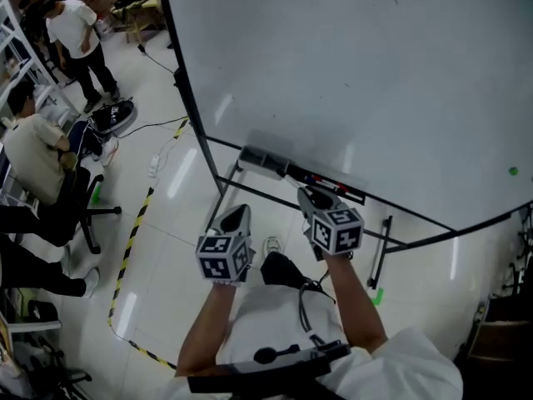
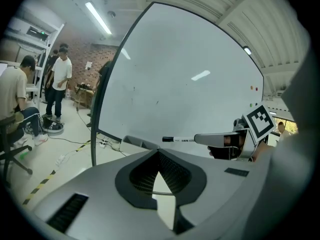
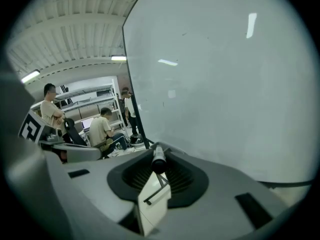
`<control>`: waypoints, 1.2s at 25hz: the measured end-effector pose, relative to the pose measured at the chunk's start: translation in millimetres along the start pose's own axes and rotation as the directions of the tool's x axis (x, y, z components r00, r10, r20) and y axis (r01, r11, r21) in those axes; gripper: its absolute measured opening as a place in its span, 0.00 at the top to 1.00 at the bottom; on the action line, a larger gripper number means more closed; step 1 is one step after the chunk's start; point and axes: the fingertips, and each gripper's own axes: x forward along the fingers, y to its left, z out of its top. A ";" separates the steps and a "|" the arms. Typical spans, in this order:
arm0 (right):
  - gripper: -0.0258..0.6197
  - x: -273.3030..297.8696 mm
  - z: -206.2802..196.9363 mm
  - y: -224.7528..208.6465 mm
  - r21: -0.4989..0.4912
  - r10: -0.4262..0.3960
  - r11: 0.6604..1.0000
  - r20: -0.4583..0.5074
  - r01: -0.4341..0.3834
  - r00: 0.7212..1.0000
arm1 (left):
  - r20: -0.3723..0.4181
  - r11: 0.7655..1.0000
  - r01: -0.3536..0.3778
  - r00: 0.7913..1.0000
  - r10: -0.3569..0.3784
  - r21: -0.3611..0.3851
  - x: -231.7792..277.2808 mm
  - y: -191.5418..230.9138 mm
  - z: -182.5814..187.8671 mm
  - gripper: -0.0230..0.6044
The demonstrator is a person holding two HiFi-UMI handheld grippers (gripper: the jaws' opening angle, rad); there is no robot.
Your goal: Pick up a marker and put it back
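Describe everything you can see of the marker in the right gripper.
The marker is a slim pen with a white barrel and black cap, plastic by its look. The right gripper is shut on its other end, so it juts out roughly level beyond the fingers, cap outward, before the whiteboard. Nothing else seems to touch it.

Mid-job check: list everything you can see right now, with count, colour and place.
whiteboard: one, white with black frame, ahead of the person
grey block: one, left end of the board's tray
tray markers: dark, on the tray, count unclear
held marker: one, white with black cap, in the right gripper
floor tape: yellow-black, left of the board
bystanders: at least three, far left
left gripper: grey, shut, empty
right gripper: grey, shut on held marker
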 end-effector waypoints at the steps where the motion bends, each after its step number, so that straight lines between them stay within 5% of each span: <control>1: 0.82 -7.4 -1.6 1.8 -0.001 -0.004 1.000 0.005 0.004 1.000 | 0.004 1.000 0.005 1.000 -0.005 0.002 -3.5 -3.1 -1.0 0.96; 14: 0.82 -78.5 -46.9 11.0 0.058 -0.045 0.997 -0.006 0.046 0.999 | -0.016 0.998 0.065 0.998 -0.065 0.020 -29.6 -47.3 -26.8 0.96; 30: 0.82 -91.3 -46.4 6.2 0.045 -0.011 0.999 -0.001 0.011 1.000 | -0.003 0.999 0.031 1.000 -0.031 0.012 -30.4 -52.3 -29.5 0.96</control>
